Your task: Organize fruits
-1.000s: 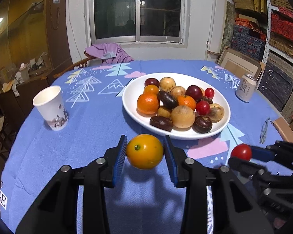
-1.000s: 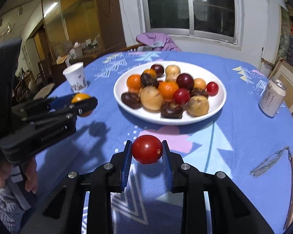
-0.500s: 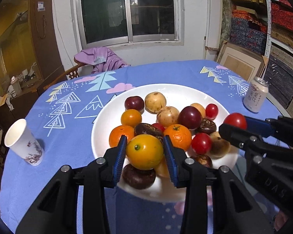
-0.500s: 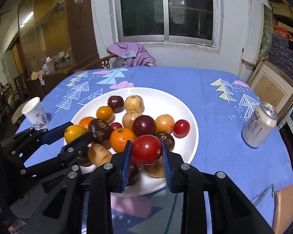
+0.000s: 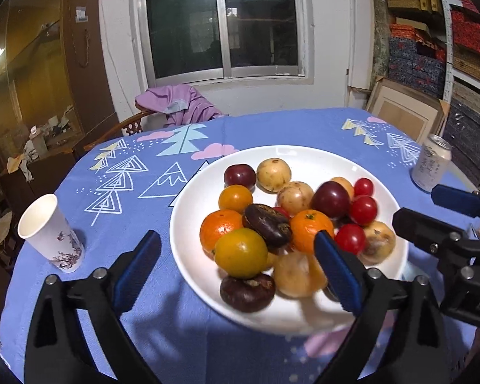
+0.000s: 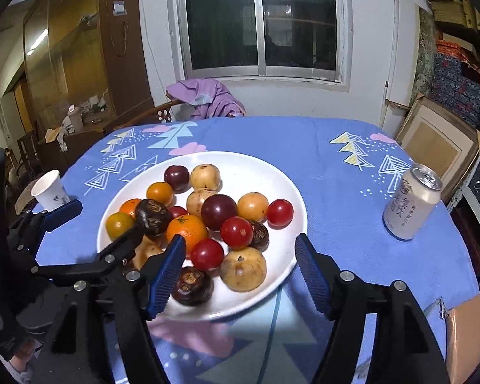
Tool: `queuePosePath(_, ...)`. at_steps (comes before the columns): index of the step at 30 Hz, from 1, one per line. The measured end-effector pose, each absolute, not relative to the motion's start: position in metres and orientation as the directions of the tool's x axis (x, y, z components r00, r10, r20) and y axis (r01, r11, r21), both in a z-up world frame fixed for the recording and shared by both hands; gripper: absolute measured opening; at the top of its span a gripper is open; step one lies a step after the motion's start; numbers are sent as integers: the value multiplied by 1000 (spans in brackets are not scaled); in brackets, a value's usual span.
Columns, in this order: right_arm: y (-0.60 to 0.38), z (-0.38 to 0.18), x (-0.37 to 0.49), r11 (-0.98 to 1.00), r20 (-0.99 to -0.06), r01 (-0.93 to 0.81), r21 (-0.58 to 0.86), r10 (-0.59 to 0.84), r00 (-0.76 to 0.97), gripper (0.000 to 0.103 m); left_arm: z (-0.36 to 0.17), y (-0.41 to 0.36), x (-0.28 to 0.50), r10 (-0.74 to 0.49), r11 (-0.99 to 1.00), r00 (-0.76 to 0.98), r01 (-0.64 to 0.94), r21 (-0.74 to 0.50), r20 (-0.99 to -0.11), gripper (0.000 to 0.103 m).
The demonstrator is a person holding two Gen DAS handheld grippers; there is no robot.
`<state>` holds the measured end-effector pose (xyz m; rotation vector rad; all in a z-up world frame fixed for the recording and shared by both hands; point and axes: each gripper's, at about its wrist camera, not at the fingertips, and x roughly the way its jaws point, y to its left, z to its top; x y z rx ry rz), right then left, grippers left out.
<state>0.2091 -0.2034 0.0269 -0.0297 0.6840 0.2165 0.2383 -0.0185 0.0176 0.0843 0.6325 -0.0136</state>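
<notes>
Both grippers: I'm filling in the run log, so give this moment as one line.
left gripper: open | right gripper: open | yellow-orange citrus: on white plate | red tomato: on plate

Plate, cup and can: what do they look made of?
Plate: probably glazed ceramic, glossy white with soft highlights. Cup: looks like paper, matte white with a thin rolled rim and floral print. Can: metal, likely aluminium, shiny pull-tab top.

White plate (image 5: 188,224), tree-patterned blue tablecloth (image 5: 272,124)

Heaped on white plate (image 5: 188,224): yellow-orange citrus (image 5: 241,252) at near left, red tomato (image 6: 207,254) near front, both resting free.
</notes>
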Motion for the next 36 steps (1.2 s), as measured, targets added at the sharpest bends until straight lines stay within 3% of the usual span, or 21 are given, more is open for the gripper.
queuePosePath(3, -204, 35, 187, 977, -604, -211, 40, 192, 774, 74, 24, -15, 216, 2, 997, 813, 47, 69, -583, 99)
queuePosePath(5, -206, 37, 173, 976, -593, -211, 51, 200, 780, 85, 27, -10, 199, 0, 997, 816, 41, 58, -578, 99)
queuePosePath(11, -214, 32, 126, 982, -558, -189, 29, 172, 812, 96, 33, 8, 158, -47, 999, 817, 43, -20, -574, 99)
queuePosePath(18, -231, 23, 98, 985, -556, -168, 31, 156, 816, 96, 31, 18, 132, -142, 989, 801, 88, -120, -582, 99)
queuePosePath(22, -239, 19, 98, 987, -574, -156, 46, 154, 804, 97, 28, 6, 121, -117, 993, 804, 100, -62, -583, 99)
queuePosePath(27, -242, 17, 101, 989, -587, -144, 40, 140, 797, 97, 28, -18, 110, -6, 993, 828, 73, 98, -561, 99)
queuePosePath(36, -242, 16, 102, 988, -590, -146, 41, 142, 795, 97, 28, -32, 99, -12, 985, 827, 105, 134, -561, 99)
